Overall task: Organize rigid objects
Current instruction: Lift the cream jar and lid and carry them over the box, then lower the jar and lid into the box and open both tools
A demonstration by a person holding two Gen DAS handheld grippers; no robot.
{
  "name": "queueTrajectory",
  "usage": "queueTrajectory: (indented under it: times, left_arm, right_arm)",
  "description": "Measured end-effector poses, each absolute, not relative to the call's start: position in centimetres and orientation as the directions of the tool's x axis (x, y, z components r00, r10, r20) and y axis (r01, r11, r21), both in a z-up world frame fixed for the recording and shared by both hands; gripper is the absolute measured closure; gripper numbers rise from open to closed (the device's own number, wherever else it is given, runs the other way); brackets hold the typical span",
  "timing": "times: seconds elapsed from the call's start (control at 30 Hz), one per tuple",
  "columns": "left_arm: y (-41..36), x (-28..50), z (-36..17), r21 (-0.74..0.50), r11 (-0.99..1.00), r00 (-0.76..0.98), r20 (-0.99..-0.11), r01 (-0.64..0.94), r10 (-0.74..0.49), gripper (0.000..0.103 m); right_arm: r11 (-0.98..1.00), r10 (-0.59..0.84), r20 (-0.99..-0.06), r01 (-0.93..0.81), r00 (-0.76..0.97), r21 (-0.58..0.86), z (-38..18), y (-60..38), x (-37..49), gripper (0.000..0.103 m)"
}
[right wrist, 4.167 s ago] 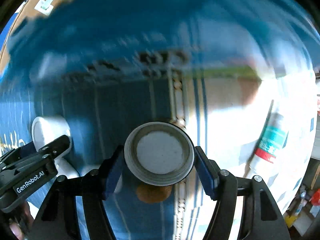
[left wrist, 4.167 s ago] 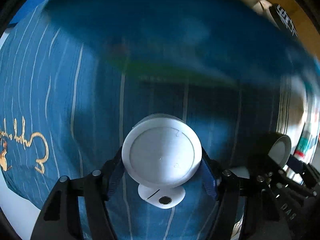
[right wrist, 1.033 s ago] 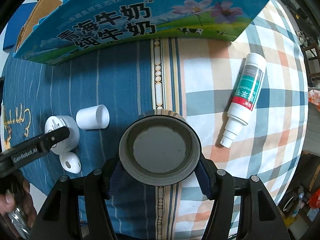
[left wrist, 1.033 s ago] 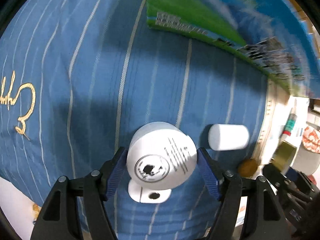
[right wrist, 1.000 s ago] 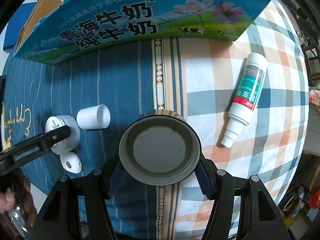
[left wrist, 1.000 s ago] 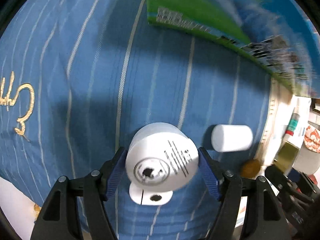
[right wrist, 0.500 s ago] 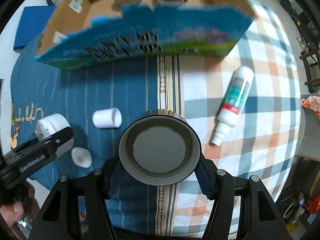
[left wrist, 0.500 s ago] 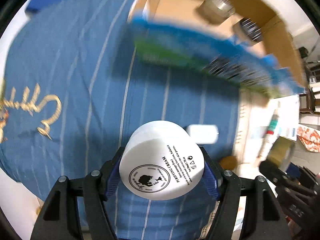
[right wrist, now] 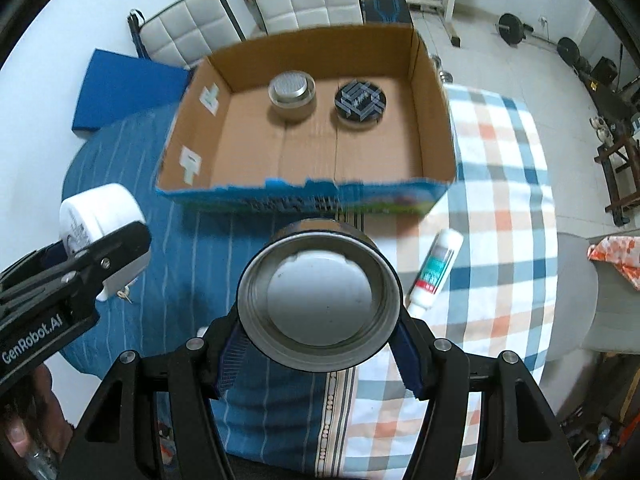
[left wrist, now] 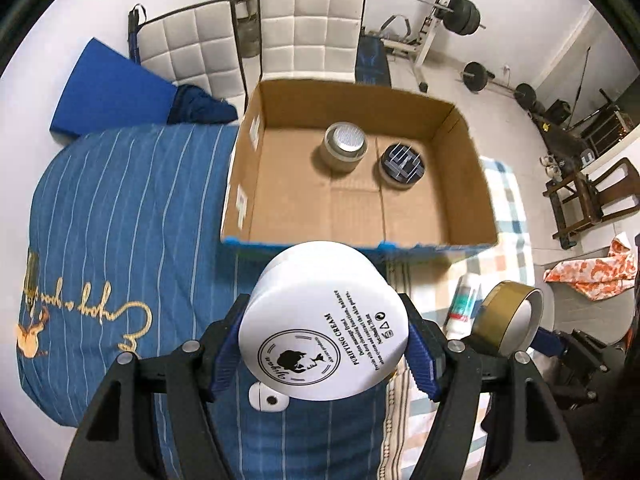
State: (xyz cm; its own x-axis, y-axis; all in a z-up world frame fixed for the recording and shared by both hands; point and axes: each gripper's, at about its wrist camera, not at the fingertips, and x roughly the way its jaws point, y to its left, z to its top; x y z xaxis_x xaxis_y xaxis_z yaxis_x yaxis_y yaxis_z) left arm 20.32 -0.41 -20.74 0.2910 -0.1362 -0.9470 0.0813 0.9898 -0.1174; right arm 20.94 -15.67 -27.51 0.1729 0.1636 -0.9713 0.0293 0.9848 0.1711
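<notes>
My left gripper [left wrist: 324, 344] is shut on a white cream jar [left wrist: 324, 320], held high above the blue striped cloth, near side of the open cardboard box [left wrist: 256, 152]. My right gripper [right wrist: 318, 308] is shut on a gold-sided metal tin [right wrist: 318, 300], also raised, to the right of the left one; the tin shows in the left wrist view [left wrist: 508, 320]. The white jar appears at the left of the right wrist view [right wrist: 100, 212]. Inside the box [right wrist: 192, 120] stand a silver-lidded jar [left wrist: 345, 151] [right wrist: 291, 94] and a dark round jar [left wrist: 401, 166] [right wrist: 360, 104].
A white spray bottle [right wrist: 434, 272] [left wrist: 462, 300] lies on the checked cloth right of the tin. A small white cap [left wrist: 269, 398] lies on the blue cloth below the white jar. White chairs [left wrist: 308, 28] and gym weights stand behind the box.
Both grippers have lifted their jars well up from the cloth and tilted forward, so the box interior and the room behind now show.
</notes>
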Motion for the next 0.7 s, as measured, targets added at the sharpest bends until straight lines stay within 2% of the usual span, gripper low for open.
queueTrajectory:
  times: [0.33, 0.5, 0.7]
  left_arm:
    - [-1.5, 24.2, -19.1, -0.126, 0.986, 0.317, -0.936, 0.106, -0.153, 0.035]
    - [-1.5, 28.1, -21.4, -0.148, 0.985, 0.268, -0.949, 0.088, -0.167, 0.035]
    - [-1.6, 33.4, -26.3, -0.189, 0.981, 0.145, -0.970, 0.048, -0.194, 0.035]
  right_arm:
    - [0.979, 0.193, -0.960, 0.031, 0.201, 0.203, -26.4, -16.4, 25.3, 0.038]
    - [0.978, 0.197, -0.963, 0.038, 0.184, 0.207, -28.3, -16.9, 29.5, 0.038]
    - [0.975, 0.214, -0.972, 0.045, 0.095, 0.219, -34.1, -16.9, 34.9, 0.038]
